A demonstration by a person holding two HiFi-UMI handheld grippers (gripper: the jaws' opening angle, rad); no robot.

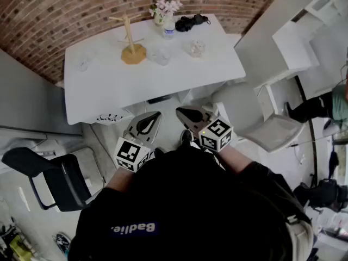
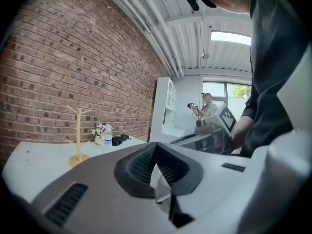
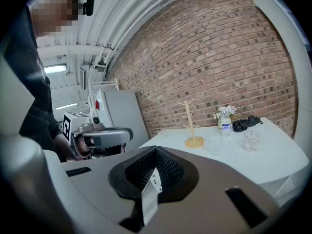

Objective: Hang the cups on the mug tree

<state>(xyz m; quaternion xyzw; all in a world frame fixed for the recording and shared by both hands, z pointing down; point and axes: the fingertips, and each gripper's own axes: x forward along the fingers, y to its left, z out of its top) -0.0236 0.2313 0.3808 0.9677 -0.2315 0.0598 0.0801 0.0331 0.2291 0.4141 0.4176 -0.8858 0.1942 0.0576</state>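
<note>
On the table (image 1: 103, 94), the cups (image 1: 162, 56) are all sitting beside the bare mug tree (image 1: 130, 39); the left gripper (image 1: 153, 117) and right gripper (image 1: 184, 114) are hovering well short, both closed, empty

Flower vase (image 1: 163, 12), water bottle (image 1: 169, 31) and black bundle (image 1: 191, 22) are sitting along the table's (image 1: 109, 86) far edge; black chair (image 1: 57, 181) is standing off its near-left corner.

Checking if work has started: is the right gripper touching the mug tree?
Apart. Head view: the right gripper is short of the table; the mug tree stands near its far edge.
</note>
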